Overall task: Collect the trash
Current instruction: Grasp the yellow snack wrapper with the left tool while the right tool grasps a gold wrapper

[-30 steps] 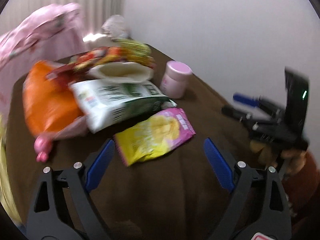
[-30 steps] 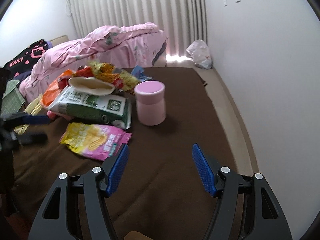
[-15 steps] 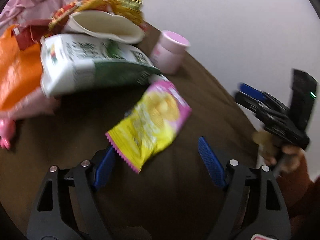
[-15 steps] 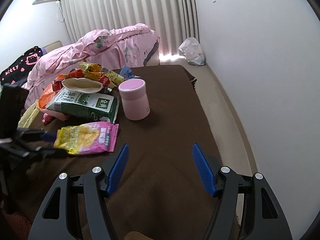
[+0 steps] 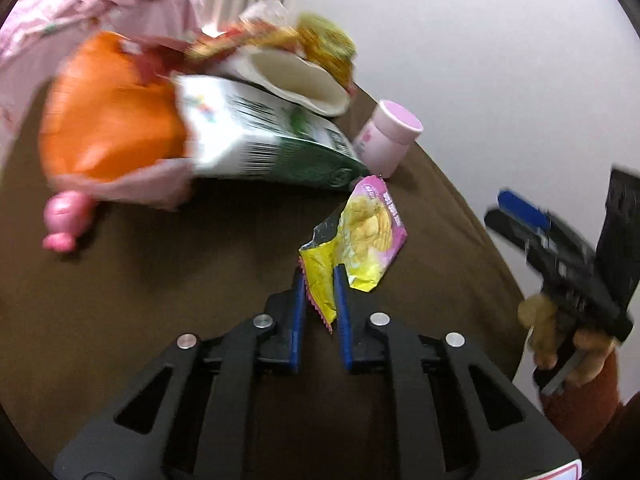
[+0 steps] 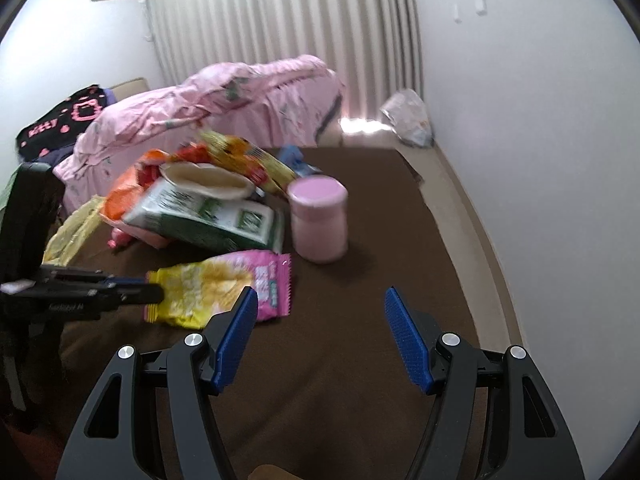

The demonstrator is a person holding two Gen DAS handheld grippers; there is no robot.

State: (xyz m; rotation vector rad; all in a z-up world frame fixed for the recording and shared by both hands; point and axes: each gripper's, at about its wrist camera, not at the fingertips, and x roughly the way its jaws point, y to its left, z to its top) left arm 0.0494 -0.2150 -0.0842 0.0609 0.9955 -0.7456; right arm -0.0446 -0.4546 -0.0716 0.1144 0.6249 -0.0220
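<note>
Crumpled yellow-and-pink snack packet [image 5: 360,236] pinched at its edge by just-closed left gripper [image 5: 320,280] fingers, right gripper [image 6: 316,304] fingers spread empty, brown surface [image 6: 360,360], white walls, pleated curtain [image 6: 288,24]

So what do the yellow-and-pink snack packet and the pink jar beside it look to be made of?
Yellow-and-pink snack packet: thin printed plastic film, probably foil-lined; it crumples where the left tool has just closed on its end, showing a silvery inside and a zigzag-cut edge.

Pink jar: looks like rigid matte plastic with a smooth, flat lid; opaque glass can't be ruled out.
</note>
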